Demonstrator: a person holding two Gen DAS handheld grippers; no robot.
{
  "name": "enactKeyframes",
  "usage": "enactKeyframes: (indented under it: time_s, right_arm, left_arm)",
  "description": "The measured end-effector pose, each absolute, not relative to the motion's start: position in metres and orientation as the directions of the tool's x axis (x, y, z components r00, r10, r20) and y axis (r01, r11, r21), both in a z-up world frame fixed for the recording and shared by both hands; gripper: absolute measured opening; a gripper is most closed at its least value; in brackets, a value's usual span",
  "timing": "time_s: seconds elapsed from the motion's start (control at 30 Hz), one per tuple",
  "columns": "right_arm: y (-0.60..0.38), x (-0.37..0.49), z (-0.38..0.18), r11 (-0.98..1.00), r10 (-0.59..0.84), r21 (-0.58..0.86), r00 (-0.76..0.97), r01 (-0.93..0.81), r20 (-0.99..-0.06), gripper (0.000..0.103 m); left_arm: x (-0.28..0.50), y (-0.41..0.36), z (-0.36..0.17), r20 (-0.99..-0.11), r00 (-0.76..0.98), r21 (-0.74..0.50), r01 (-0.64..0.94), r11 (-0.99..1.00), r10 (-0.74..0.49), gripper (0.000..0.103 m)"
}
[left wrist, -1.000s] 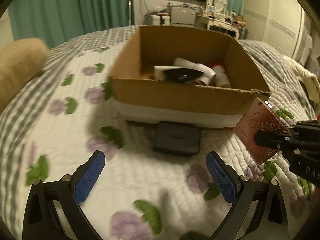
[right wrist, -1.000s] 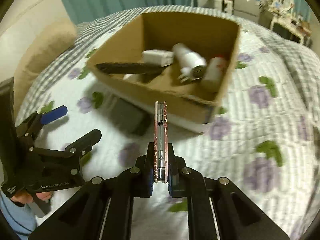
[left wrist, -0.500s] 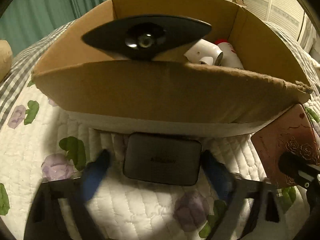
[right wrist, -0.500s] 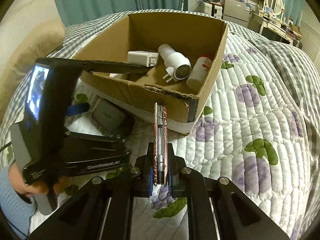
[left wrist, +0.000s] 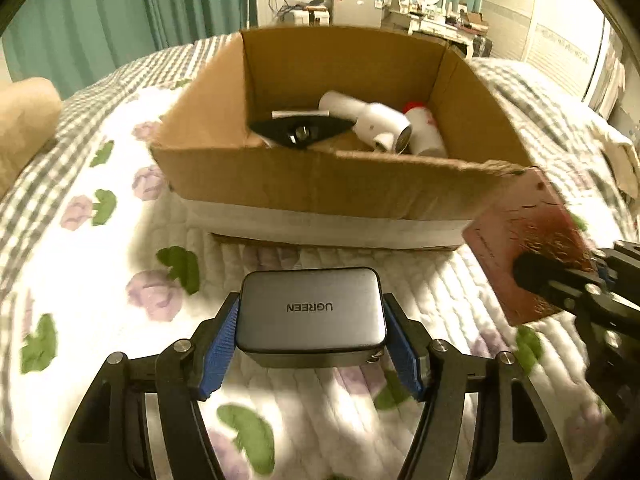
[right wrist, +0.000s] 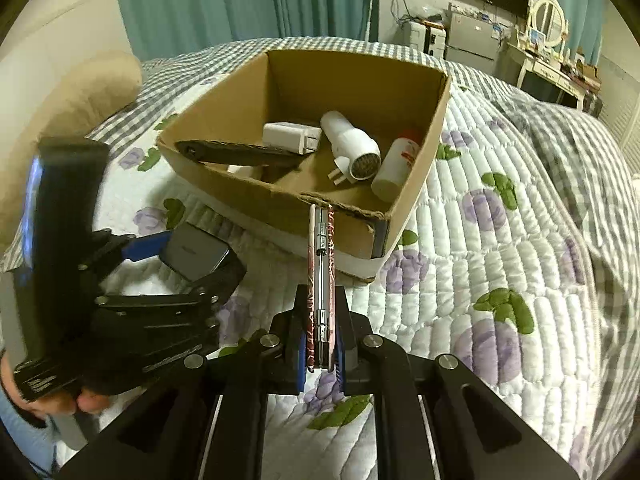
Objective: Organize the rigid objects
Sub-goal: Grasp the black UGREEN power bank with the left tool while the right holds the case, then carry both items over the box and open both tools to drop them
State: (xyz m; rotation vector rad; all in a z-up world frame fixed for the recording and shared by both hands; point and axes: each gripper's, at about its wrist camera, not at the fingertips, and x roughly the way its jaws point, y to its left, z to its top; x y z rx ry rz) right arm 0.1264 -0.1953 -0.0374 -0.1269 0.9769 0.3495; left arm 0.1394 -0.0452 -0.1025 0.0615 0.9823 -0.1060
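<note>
A bed (left wrist: pixel 120 280) with a white quilt printed with purple flowers and green leaves carries everything. A cardboard box (left wrist: pixel 320 188) stands on it, ahead of both tongs. A grey charger (left wrist: pixel 310 312) lies on the quilt, between the left tongs' blue pads. A beige pillow (right wrist: pixel 80 100) lies far left.

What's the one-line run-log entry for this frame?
left gripper: closing around UGREEN charger | right gripper: shut on pink compact mirror | cardboard box: neither item inside

Our left claw (left wrist: pixel 311 350) and right claw (right wrist: pixel 320 354) are black frames with silver screws, blue ribbed pads (left wrist: pixel 218 354); a light-blue sleeve (right wrist: pixel 16 440) shows.
</note>
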Motion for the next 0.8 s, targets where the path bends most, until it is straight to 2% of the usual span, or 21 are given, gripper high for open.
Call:
enactKeyframes:
  time_s: [0.23, 0.37, 0.63, 0.8]
  right_arm:
    - [-0.195, 0.118, -0.003, 0.931, 0.240, 0.026, 0.558, -0.363, -0.794, 0.009]
    - [-0.198, 0.120, 0.037, 0.931, 0.231, -0.017, 0.624, -0.364, -0.747, 0.010]
    - [-0.195, 0.150, 0.121, 0.931, 0.241, -0.060, 0.731, -0.360, -0.638, 0.010]
    - [-0.193, 0.188, 0.154, 0.930, 0.305, 0.030, 0.725, -0.366, -0.617, 0.010]
  left_arm:
    - [0.124, -0.039, -0.036, -0.744, 0.660, -0.005, 0.149, 0.989, -0.103, 0.069]
    - [0.119, -0.040, 0.011, -0.682, 0.720, 0.003, 0.176, 0.984, -0.127, 0.069]
    - [0.142, -0.040, 0.075, -0.612, 0.781, 0.019, 0.173, 0.985, -0.125, 0.069]
    - [0.176, -0.046, 0.100, -0.576, 0.813, 0.072, 0.152, 0.986, -0.084, 0.069]
